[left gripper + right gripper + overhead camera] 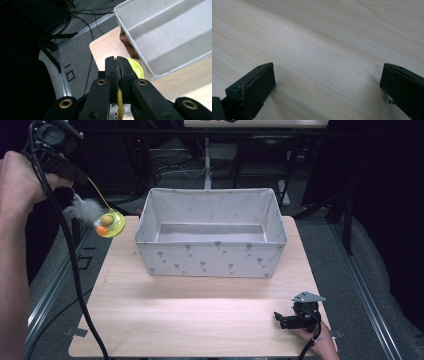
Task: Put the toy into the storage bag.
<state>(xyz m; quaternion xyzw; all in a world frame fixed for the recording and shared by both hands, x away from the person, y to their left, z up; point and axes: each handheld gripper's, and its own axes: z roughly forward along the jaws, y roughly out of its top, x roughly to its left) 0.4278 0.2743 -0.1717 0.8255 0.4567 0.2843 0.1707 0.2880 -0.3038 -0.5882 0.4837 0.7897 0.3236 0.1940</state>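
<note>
While hanging up high at the left, just beside the box and not yet over it.

Clamped tight in the left gripper (117,61): the thin yellow stick (120,105) of a cat toy, pinched between two shut jaws. Dangling below on that stick, off the table's (200,320) far left corner: the toy's yellow dish (111,223) with an orange ball and a white feather (84,209). Off to the right of the toy, very near: the grey cloth box (210,257), open on top, long side running left to right. Much nearer to the box than the other hand. Resting low at the near right edge, well apart from box and toy: the right gripper (290,319), jaws wide apart, holding nothing.
</note>
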